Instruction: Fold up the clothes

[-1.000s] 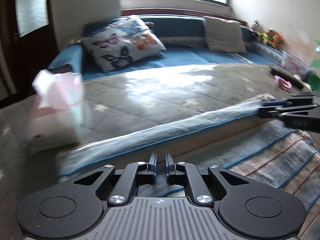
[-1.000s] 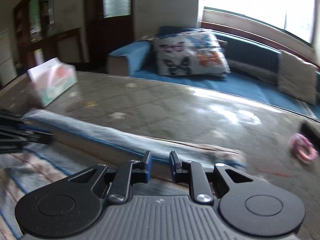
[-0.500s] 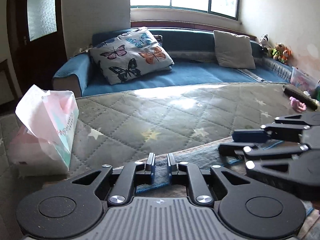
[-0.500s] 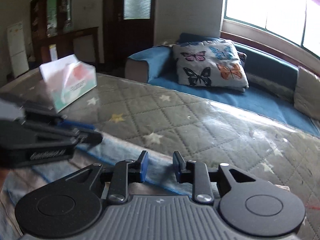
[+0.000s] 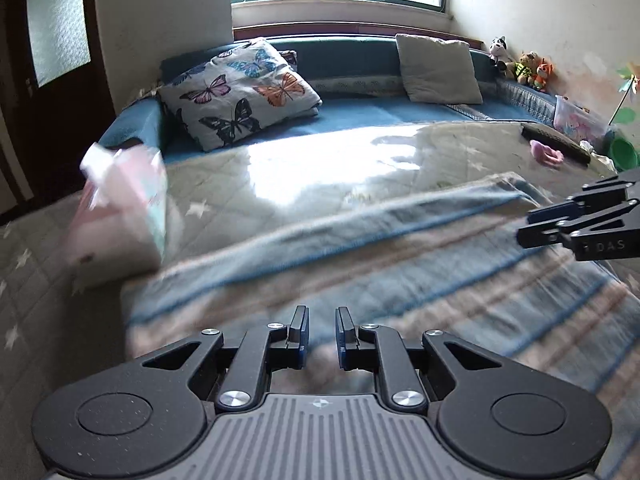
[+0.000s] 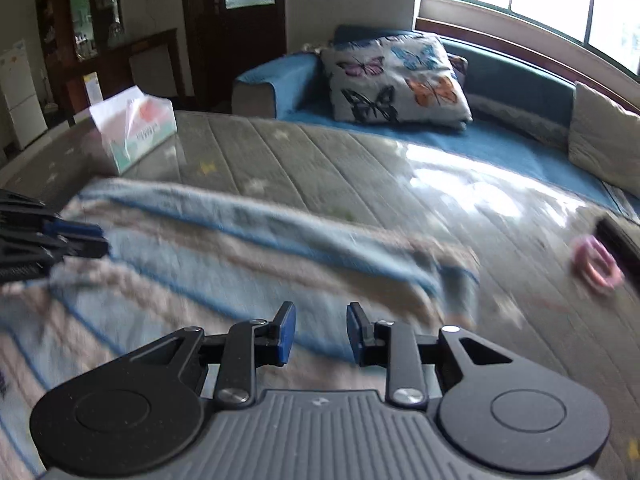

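striped blue-and-tan cloth (image 5: 400, 264) lies flat on the quilted counter (image 5: 304, 172) with its far edge folded over, left tool (image 5: 322, 334) narrowly parted and right tool (image 6: 321, 334) wider, both empty; next move likely calls for regripping an edge.

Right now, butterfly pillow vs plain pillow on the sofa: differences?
The butterfly pillow has coloured butterflies on a pale cover; the plain pillow is unpatterned beige. The butterfly pillow lies tilted near the sofa armrest; the plain pillow leans upright against the backrest, nearer the stuffed toys. Both are squarish and on the same seat.
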A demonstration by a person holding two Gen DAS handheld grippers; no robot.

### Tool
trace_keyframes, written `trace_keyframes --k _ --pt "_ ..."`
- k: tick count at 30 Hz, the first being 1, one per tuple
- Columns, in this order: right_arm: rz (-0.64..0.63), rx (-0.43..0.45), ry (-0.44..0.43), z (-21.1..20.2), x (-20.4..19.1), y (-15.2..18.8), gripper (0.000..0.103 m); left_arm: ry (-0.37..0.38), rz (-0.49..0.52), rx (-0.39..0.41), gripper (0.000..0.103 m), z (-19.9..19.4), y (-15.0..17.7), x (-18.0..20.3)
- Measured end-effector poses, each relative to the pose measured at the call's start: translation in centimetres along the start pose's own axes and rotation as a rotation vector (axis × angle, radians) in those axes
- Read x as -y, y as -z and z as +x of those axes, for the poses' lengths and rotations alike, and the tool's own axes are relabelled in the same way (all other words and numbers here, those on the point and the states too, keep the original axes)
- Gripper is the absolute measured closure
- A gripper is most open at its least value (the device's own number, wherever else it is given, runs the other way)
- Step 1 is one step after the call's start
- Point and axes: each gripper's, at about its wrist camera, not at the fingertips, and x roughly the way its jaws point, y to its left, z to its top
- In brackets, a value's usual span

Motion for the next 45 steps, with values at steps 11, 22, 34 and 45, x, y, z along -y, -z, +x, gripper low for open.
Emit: trace_keyframes --k 11,22,34,45 --pt "-0.022 -0.018 0.01 -5.6 -0.3 6.6 0.075 -0.039 -0.039 0.004 0.088 -7.2 7.4 -0.2" --pt "-0.058 0.005 0.041 -11.0 -1.9 12.0 0.074 -0.081 -0.064 0.035 0.088 -13.1 13.3 -0.2" --pt "-0.003 0.007 0.098 -15.6 -0.3 17.2 0.056 -0.131 -0.121 0.049 0.086 -16.7 17.1 -1.2" --pt "0.043 0.059 0.055 -17.8 -0.7 17.3 0.054 -0.158 -0.146 0.054 0.076 -18.0 18.2 -1.5"
